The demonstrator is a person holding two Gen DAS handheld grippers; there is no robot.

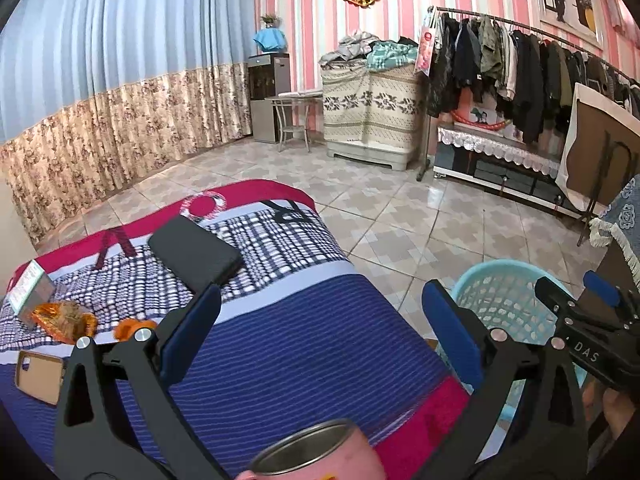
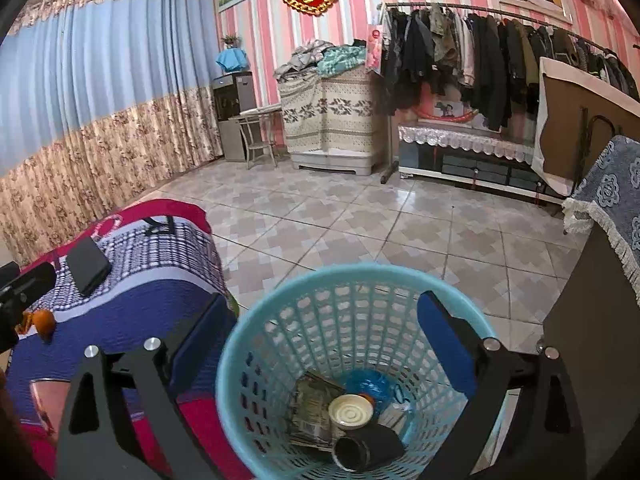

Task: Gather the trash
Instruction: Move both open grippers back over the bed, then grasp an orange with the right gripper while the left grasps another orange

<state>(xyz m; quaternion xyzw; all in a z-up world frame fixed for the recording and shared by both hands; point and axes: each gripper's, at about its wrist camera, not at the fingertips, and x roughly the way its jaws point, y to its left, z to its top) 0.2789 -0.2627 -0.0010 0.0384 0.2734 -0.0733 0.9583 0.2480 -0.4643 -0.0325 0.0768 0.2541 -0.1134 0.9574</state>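
Turquoise plastic latticework fills the right wrist view: the round openwork waste basket (image 2: 256,360) stands on the tiled floor just beside the bed, low enough that anything carried off the blanket can simply be let fall into it. We hold our right gripper (image 2: 320,336) directly above its mouth with the jaws spread wide and nothing between the blue pads, so we judge a piece has just been let go there. At the bottom lie a dark cylindrical can (image 2: 360,450) on its side, a white round lid (image 2: 351,411), crumpled printed paper (image 2: 314,404) and a blue plastic bag (image 2: 368,386).

Our left gripper (image 1: 320,320) hangs over the blue striped blanket (image 1: 300,332), its jaws equally wide and gripping nothing, presumably ready to close on the next item. What remains to collect sits at the blanket's far left: a crinkled orange foil wrapper (image 1: 64,322), a small orange scrap (image 1: 130,328) beside it, and a small green-and-white carton (image 1: 28,286) standing tilted behind. A black rectangular wallet-like case (image 1: 196,252) and a tan phone case (image 1: 38,376) also lie there; we would guess these are belongings, not rubbish. A pink metal-rimmed cup (image 1: 308,452) shows at the bottom edge.
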